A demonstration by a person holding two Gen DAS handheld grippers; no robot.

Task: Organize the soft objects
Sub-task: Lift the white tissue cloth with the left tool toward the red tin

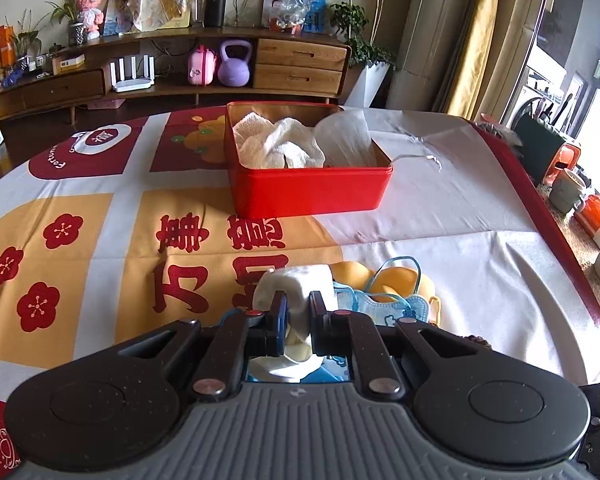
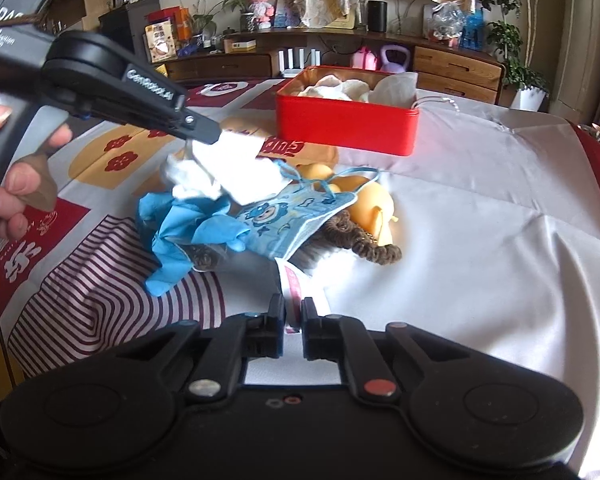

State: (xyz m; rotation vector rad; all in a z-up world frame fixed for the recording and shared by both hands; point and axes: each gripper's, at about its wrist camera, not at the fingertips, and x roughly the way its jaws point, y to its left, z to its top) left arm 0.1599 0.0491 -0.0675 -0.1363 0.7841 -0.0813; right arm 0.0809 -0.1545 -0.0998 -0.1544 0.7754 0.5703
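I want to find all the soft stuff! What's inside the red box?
Inside the red metal box lie crumpled white knitted cloths and a white mesh-like pouch. Anything beneath them, and the box's bottom, is covered.

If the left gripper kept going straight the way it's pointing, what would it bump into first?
Probably the red tin straight ahead, though depth is unclear. The left gripper is shut on a white cloth; only bare tablecloth shows between.

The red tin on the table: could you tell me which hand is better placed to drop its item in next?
Probably the left. The left gripper is shut on a white cloth, with the red tin straight ahead. The right gripper pinches only a fabric tag beneath the pile.
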